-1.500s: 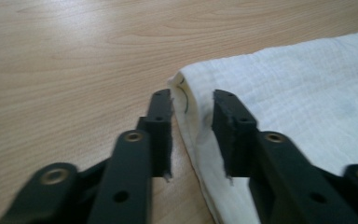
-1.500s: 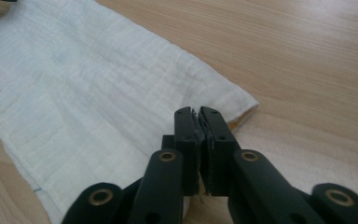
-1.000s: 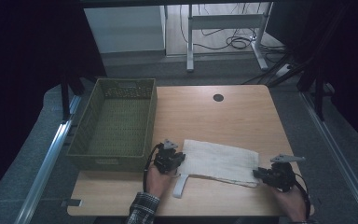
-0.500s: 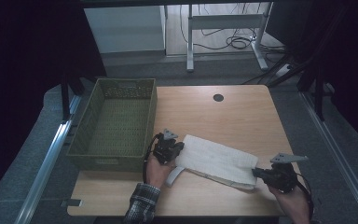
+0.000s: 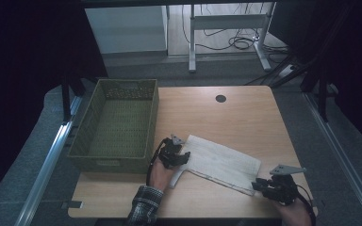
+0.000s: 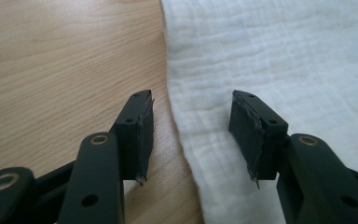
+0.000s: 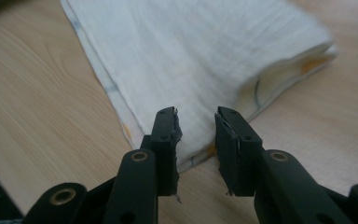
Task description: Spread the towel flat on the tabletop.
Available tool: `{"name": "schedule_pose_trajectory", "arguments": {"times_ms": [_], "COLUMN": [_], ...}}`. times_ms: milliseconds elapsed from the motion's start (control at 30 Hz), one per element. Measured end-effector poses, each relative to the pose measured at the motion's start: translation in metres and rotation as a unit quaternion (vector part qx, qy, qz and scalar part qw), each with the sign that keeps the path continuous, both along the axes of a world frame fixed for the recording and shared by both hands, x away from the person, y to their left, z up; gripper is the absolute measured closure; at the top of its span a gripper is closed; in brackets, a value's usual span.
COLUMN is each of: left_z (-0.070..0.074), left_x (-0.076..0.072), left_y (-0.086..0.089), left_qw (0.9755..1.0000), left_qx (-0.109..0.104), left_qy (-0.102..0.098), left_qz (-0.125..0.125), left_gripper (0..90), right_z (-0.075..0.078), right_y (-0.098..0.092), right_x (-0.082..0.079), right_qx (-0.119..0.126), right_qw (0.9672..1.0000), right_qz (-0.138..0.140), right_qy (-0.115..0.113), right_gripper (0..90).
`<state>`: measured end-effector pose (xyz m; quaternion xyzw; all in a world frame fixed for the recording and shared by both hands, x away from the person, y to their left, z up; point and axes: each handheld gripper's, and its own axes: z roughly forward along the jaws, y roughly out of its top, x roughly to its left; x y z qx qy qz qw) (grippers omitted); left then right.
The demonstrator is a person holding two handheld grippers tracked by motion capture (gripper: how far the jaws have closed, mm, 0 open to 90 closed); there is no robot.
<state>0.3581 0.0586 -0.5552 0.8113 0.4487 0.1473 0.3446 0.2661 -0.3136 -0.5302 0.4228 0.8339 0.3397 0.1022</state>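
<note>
On the tabletop, in the high view, one folded white cloth is lying between the left tool and right tool, beside one green basket. In the left gripper view, the jaws have just been opening, straddling the cloth's edge, gripping nothing. In the right gripper view, the jaws are parting too, hovering at a corner, pads apart.

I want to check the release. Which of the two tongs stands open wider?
The left tongs, at the cloth's basket-side edge; the right tongs show a narrower gap.
</note>
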Motion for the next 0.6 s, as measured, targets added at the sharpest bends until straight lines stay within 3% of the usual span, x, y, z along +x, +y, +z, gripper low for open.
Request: {"name": "schedule_pose_trajectory", "arguments": {"times_ms": [100, 167, 233, 300, 433, 600], "left_z": [0.002, 0.002, 0.003, 0.006, 0.011, -0.001], "left_x": [-0.011, -0.024, -0.036, -0.043, -0.039, -0.032], "left_y": [0.001, 0.003, 0.003, 0.006, 0.008, 0.004], "left_qw": [0.9999, 0.9999, 0.9997, 0.9998, 0.9995, 1.0000], "left_qx": [0.015, 0.011, 0.005, -0.011, -0.030, 0.002], "left_qy": [0.000, 0.011, 0.020, 0.012, -0.010, -0.008], "left_qz": [0.000, -0.003, -0.009, -0.013, -0.001, -0.002], "left_gripper": [48.0, 47.8, 45.1, 39.9, 34.0, 32.2], "right_z": [-0.004, -0.003, -0.003, 0.000, 0.012, 0.001], "right_y": [-0.001, -0.003, -0.008, -0.011, -0.008, -0.002], "right_x": [0.002, 0.006, 0.014, 0.018, 0.016, 0.008], "right_qx": [-0.003, -0.025, -0.028, -0.034, -0.009, -0.033], "right_qw": [0.9999, 0.9992, 0.9990, 0.9984, 0.9989, 0.9990], "right_qz": [-0.010, -0.019, -0.027, -0.037, -0.033, -0.025], "right_qy": [-0.013, -0.026, -0.023, -0.027, -0.032, -0.020], "right_gripper": [69.9, 69.8, 69.7, 68.9, 68.5, 68.4]}}
